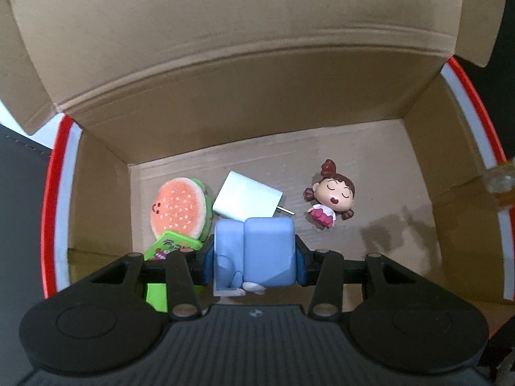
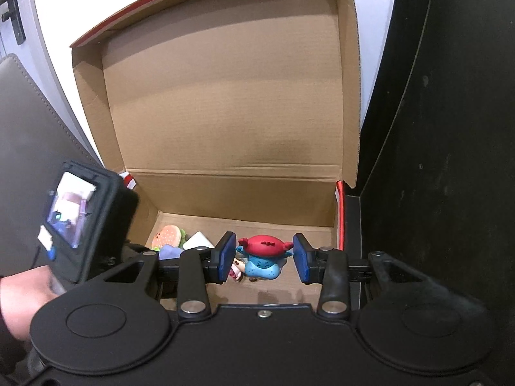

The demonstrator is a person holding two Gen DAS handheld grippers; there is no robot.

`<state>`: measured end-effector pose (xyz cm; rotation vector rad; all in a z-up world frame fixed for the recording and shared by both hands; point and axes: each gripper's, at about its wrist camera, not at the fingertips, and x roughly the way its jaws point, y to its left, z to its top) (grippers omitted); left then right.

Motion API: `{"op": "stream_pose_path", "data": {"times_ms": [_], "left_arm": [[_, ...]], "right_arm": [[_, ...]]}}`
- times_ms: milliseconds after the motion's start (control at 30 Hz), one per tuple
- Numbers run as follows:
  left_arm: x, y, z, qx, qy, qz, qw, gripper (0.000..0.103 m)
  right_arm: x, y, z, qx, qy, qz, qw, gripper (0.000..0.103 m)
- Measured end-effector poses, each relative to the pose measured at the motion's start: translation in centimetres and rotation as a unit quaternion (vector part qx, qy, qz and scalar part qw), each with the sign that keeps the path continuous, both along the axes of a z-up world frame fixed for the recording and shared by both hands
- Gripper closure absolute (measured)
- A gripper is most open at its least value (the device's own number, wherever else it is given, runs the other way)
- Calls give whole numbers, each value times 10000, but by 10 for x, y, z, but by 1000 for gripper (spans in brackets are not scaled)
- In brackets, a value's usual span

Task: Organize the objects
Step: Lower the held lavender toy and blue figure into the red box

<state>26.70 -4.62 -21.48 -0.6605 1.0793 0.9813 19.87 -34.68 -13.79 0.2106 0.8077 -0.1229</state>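
We see one large open brown cardboard box (image 1: 257, 103) with a red and white outer edge, its lid flap standing up behind; its near wall is cut off by the tools in both views. The left tool (image 1: 254, 254) is pinching one pale blue blocky plastic toy figure (image 1: 257, 251) inside the box, low over its floor, and its bottom is hidden behind the tool body. The right tool (image 2: 263, 259) holds one blue figurine with a red cap (image 2: 262, 257) between its blue pads above the box's near edge; the pads sit against the cap's side tips. On the box floor lie one plush watermelon-coloured burger toy (image 1: 180, 209), one white charger block (image 1: 246, 199) with a thin prong, one small brown-haired doll (image 1: 331, 196) on its back, and one green packet (image 1: 170, 246), partly hidden under the left tool. At the left of the right wrist view, a hand (image 2: 25, 299) is blurred.
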Motion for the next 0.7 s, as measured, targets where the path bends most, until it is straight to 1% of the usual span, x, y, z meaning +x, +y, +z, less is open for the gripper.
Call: {"op": "stream_pose_path", "data": {"times_ms": [267, 433, 500, 600, 700], "left_arm": [[10, 8, -16, -47, 137, -22, 9999, 58], [13, 14, -21, -60, 83, -21, 9999, 58], [13, 16, -17, 21, 68, -11, 10000, 57], [14, 15, -7, 266, 116, -147, 9995, 54], [8, 16, 2, 290, 48, -133, 9995, 53]], "right_arm": [[1, -2, 1, 87, -16, -13, 10000, 64], [1, 0, -1, 67, 11, -12, 10000, 64], [2, 0, -3, 65, 26, -6, 10000, 64], [4, 0, -5, 61, 61, -8, 10000, 64], [8, 1, -9, 63, 62, -16, 10000, 64]]}}
